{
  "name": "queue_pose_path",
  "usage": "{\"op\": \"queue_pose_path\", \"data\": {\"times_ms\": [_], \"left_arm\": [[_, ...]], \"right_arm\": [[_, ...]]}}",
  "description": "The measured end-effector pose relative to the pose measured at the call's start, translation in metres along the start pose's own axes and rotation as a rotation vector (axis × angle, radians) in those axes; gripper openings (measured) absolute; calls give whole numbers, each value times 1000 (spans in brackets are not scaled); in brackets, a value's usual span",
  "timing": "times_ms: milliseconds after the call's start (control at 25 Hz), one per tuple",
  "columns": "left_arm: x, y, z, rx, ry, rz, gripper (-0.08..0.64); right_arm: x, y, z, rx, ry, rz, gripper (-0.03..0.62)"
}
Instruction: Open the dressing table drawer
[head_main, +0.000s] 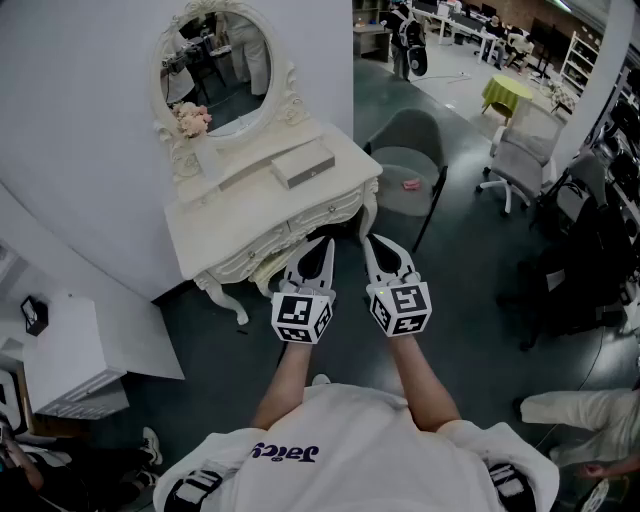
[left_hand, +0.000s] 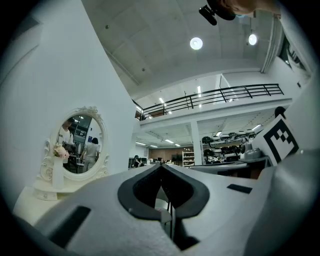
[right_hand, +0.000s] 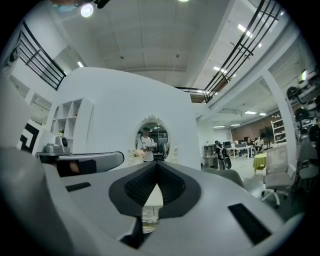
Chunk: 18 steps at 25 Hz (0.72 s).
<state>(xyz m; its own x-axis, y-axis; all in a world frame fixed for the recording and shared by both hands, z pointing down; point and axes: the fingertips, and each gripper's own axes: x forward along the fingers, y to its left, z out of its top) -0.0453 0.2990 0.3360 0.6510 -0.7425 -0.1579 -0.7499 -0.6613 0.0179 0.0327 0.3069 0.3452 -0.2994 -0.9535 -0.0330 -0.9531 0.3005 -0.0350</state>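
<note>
The cream dressing table (head_main: 245, 218) with an oval mirror (head_main: 215, 68) stands against the white wall. Its carved drawer front (head_main: 262, 254) faces me, closed. My left gripper (head_main: 324, 243) and right gripper (head_main: 371, 240) are held side by side at the table's front right edge, both shut and holding nothing. In the left gripper view the jaws (left_hand: 161, 166) meet at their tips, with the mirror (left_hand: 80, 145) off to the left. In the right gripper view the shut jaws (right_hand: 156, 164) point at the mirror (right_hand: 152, 136), and the table front (right_hand: 151, 198) shows through the gap.
A small white box (head_main: 303, 163) and a pink flower bunch (head_main: 192, 120) sit on the table top. A grey chair (head_main: 408, 165) stands right of the table, a white cabinet (head_main: 70, 355) at the left, an office chair (head_main: 515, 160) further right.
</note>
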Motion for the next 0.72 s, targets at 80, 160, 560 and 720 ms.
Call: {"op": "queue_pose_path", "data": {"times_ms": [80, 160, 560, 720], "left_arm": [[3, 9, -3, -1, 8, 1, 14], [4, 21, -5, -2, 8, 7, 14], [9, 96, -16, -15, 10, 14, 14], [16, 115, -31, -39, 40, 16, 14]], "right_arm": [[9, 3, -2, -4, 9, -2, 9], [19, 8, -4, -11, 17, -1, 9], [88, 38, -16, 3, 40, -31, 11], [113, 49, -37, 12, 87, -21, 11]]}}
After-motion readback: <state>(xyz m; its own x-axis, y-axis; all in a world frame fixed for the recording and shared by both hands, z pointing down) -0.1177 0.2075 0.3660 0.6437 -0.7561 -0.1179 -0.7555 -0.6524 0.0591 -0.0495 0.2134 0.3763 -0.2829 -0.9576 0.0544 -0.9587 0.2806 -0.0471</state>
